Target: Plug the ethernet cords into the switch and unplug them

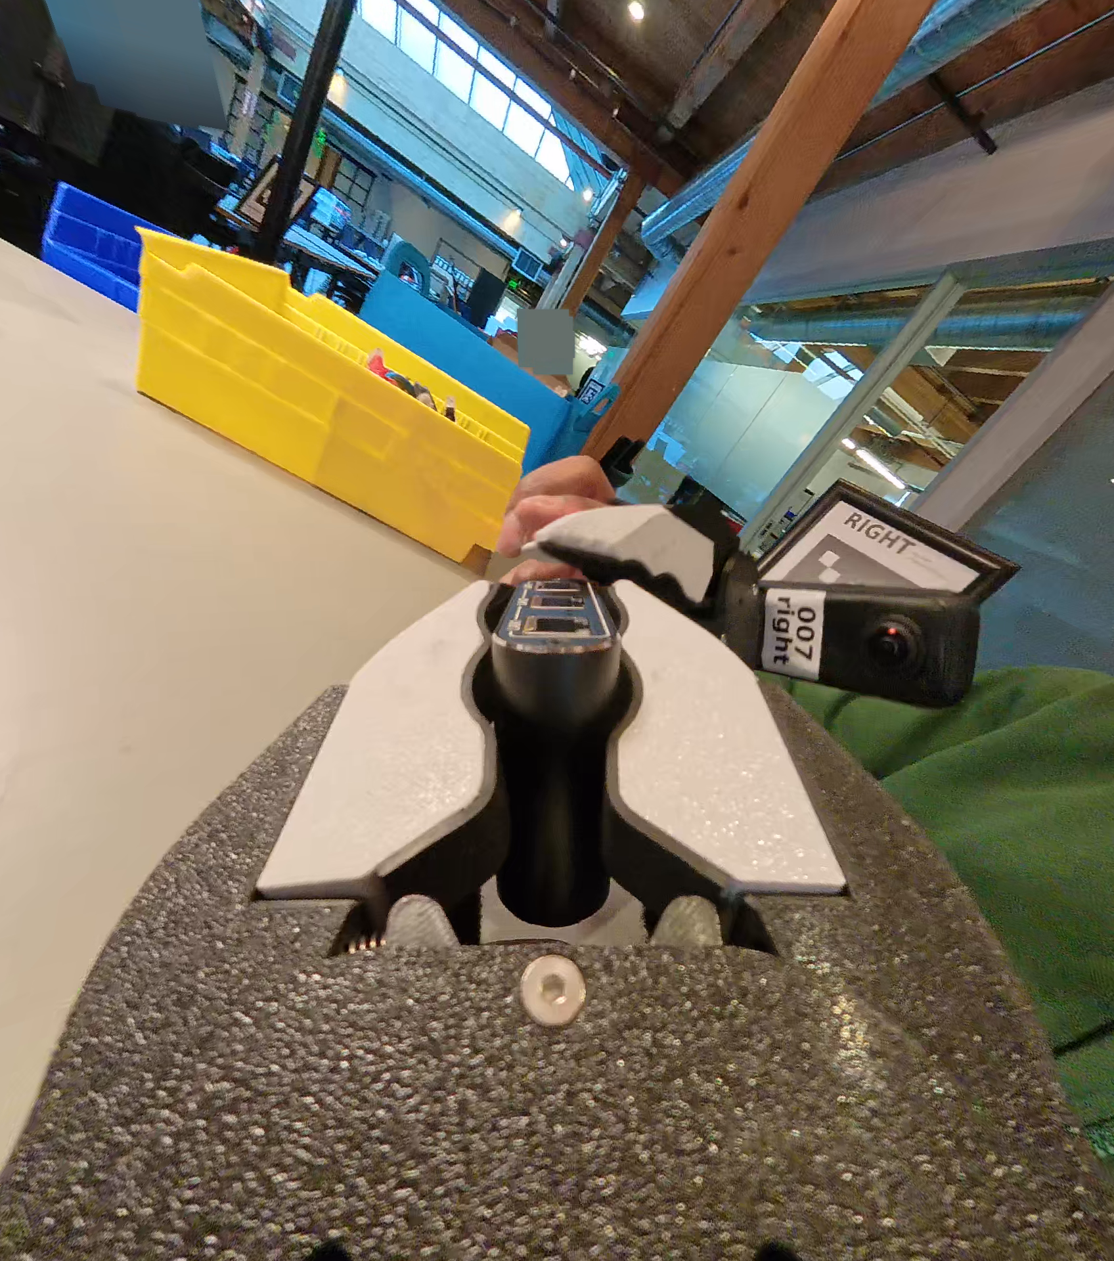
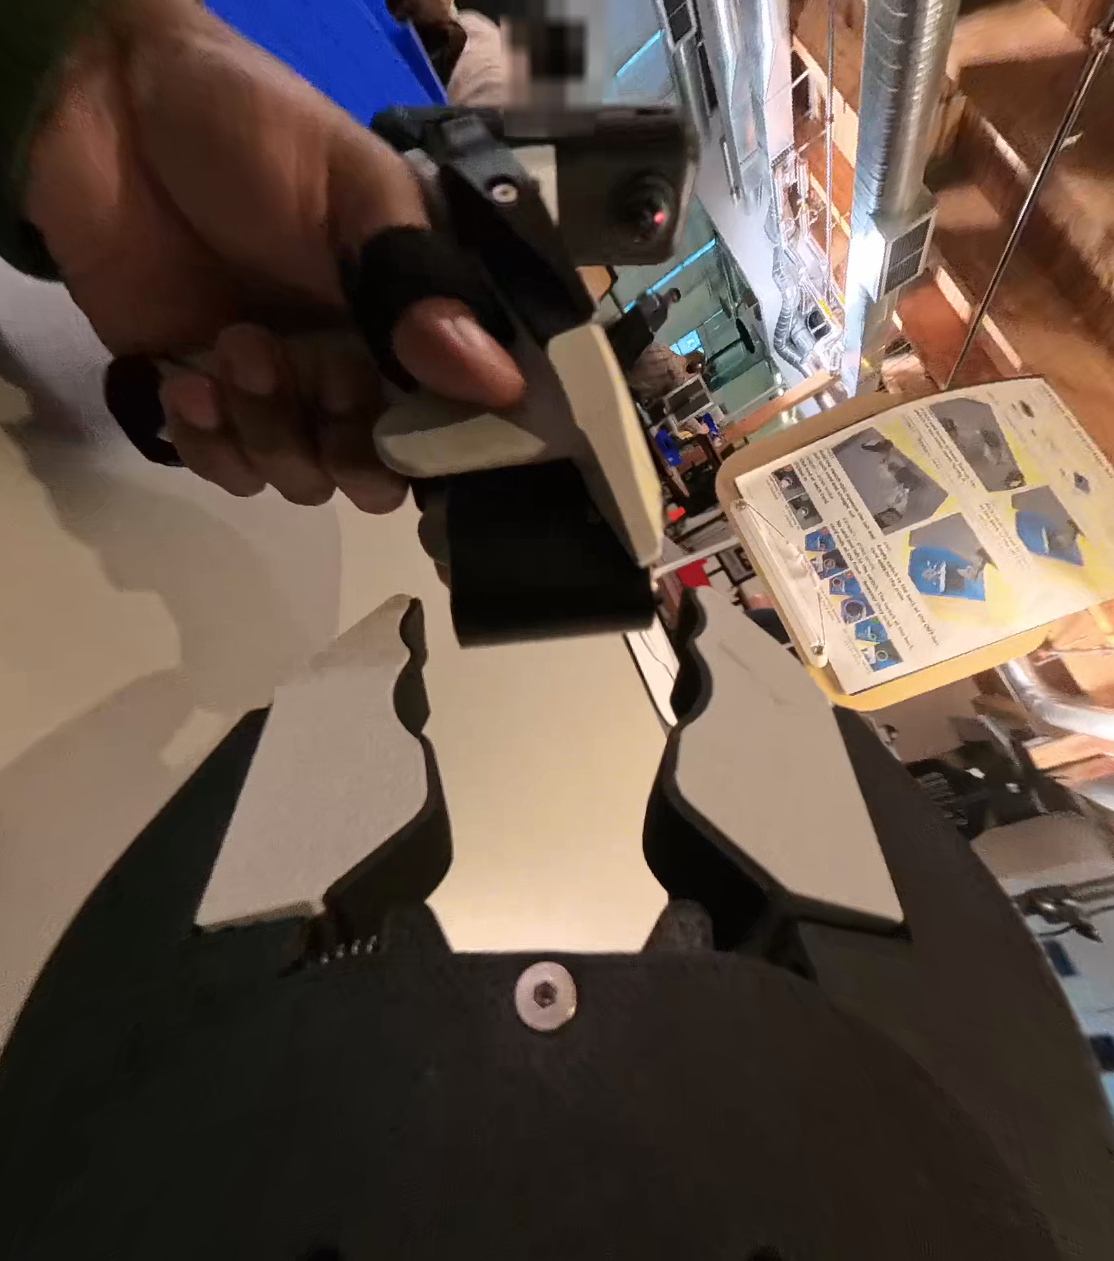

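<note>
Held off the pale surface (image 1: pixel 63 580), the black switch (image 1: pixel 551 737), likely light, rigid and smooth-sided, sits pinched by its narrow body in the left gripper (image 1: pixel 551 638), while the right gripper (image 2: pixel 544 655) hovers with jaws spread.

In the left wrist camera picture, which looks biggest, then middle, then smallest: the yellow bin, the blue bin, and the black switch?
As they look in that picture:
1. yellow bin
2. black switch, though it sits very close to the camera, so its true size is unsure
3. blue bin, partly hidden behind the yellow one
</note>
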Demonstrator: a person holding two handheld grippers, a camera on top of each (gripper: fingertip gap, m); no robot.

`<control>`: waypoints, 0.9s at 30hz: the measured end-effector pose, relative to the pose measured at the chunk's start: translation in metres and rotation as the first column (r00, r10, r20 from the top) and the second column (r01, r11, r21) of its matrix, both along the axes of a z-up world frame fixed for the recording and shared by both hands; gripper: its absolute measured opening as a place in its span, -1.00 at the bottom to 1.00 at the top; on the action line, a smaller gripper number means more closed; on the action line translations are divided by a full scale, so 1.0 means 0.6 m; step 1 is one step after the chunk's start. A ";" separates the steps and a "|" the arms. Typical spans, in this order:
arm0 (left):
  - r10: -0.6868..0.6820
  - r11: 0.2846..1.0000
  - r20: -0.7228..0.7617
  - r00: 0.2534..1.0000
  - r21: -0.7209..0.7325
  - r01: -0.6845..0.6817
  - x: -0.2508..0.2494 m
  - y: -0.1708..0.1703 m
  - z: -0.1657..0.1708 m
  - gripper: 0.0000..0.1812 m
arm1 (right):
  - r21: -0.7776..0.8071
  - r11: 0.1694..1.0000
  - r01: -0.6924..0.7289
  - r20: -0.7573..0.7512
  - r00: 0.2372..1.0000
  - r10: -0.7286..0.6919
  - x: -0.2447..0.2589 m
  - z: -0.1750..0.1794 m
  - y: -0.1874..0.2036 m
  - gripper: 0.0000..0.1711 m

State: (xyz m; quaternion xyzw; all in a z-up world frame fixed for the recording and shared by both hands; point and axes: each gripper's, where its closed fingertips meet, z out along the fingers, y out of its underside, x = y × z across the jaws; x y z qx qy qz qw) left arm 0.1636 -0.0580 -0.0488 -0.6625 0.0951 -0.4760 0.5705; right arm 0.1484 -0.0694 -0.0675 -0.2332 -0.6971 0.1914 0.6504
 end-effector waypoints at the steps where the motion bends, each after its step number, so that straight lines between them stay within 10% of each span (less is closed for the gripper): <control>1: -0.014 1.000 -0.001 1.000 -0.004 0.014 0.006 -0.001 -0.002 -0.69 | 0.029 0.999 0.023 0.010 1.000 -0.023 -0.007 -0.006 0.001 -0.20; 10: 0.107 0.985 0.004 0.994 0.134 -0.106 -0.023 0.000 0.038 -0.41 | 0.069 0.983 0.173 -0.022 0.985 -0.172 0.028 0.032 0.067 -0.29; 19: 0.143 0.989 -0.167 0.976 0.060 -0.135 -0.020 0.016 -0.008 -0.45 | -0.122 0.738 0.663 0.171 0.747 -0.643 0.181 0.152 0.439 -0.29; 27: 0.157 0.987 -0.248 0.956 0.077 -0.142 -0.014 0.018 -0.016 -0.48 | -0.228 0.456 0.860 0.686 0.475 -0.551 0.227 0.002 0.662 -0.29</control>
